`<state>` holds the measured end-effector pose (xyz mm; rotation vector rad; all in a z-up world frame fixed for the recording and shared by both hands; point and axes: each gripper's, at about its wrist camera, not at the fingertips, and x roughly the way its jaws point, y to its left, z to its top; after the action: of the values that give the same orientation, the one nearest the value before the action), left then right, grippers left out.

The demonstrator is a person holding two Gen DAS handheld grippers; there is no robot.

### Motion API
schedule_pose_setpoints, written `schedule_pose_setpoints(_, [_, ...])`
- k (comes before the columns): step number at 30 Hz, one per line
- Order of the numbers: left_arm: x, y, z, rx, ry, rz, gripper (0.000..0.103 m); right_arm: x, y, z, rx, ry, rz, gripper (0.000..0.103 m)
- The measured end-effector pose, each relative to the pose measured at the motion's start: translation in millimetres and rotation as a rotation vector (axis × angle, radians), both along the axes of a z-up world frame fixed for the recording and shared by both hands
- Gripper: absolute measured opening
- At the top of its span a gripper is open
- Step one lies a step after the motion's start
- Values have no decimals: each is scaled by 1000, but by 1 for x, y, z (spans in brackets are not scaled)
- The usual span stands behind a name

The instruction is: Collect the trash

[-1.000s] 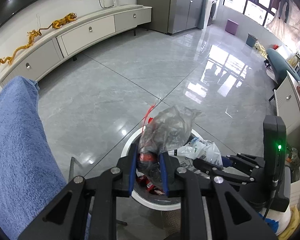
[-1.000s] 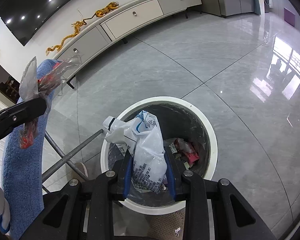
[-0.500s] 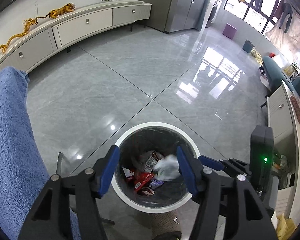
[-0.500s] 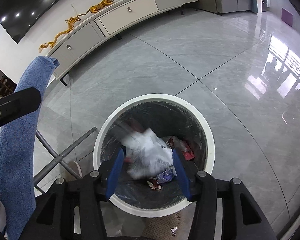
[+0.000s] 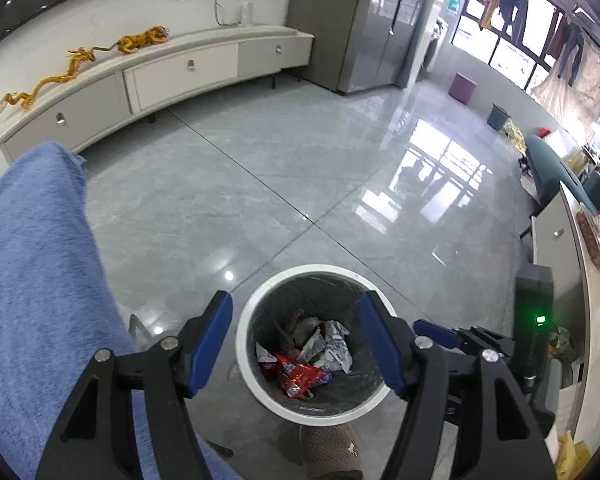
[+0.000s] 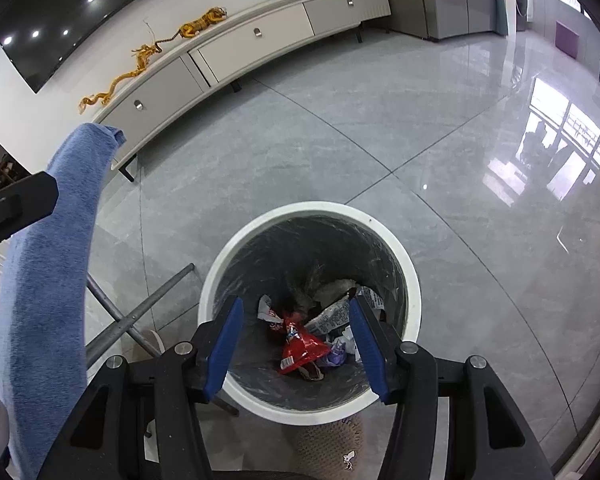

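Note:
A white-rimmed trash bin (image 5: 316, 270) with a dark liner stands on the grey tile floor below both grippers. Inside lie a red wrapper (image 5: 302, 374), a white printed bag (image 5: 336, 344) and other crumpled trash. My left gripper (image 5: 296, 300) hovers over the bin, its jaws opening with nothing between them. In the right wrist view the same bin (image 6: 312, 208) holds the red wrapper (image 6: 300, 344) and the printed bag (image 6: 332, 316). My right gripper (image 6: 295, 304) also hangs above it, jaws opening and empty.
A blue towel (image 5: 32, 280) drapes over something at the left, with grey metal legs (image 6: 140, 312) beneath it. A knitted slipper (image 6: 332, 452) stands just before the bin. A long white cabinet (image 5: 160, 76) lines the far wall. A white counter (image 5: 560, 240) runs along the right.
Both grippers opened and let go: the clear bag with red wrappers and the white printed bag dropped into the bin. Both grippers rose a little above it.

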<state>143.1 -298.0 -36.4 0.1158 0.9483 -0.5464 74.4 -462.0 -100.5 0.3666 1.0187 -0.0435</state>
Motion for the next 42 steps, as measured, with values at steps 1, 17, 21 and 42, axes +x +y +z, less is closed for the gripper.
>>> schedule_pose_setpoints(1, [-2,6,3,-5,-14,12,65,-1,1,4,-3,-6,0,53])
schedule_pose_setpoints(17, [-40,147,51,-18,-125,232,65,-13,113,97,-78,-191,179,56])
schedule_pose_setpoints(21, [-63,188,72,-19,-209,295,65,-26,151,120,-111,-255,230,57])
schedule_pose_setpoints(42, [-132,301,119,-33,-428,514,86,-65,264,192,-282,-516,323,74])
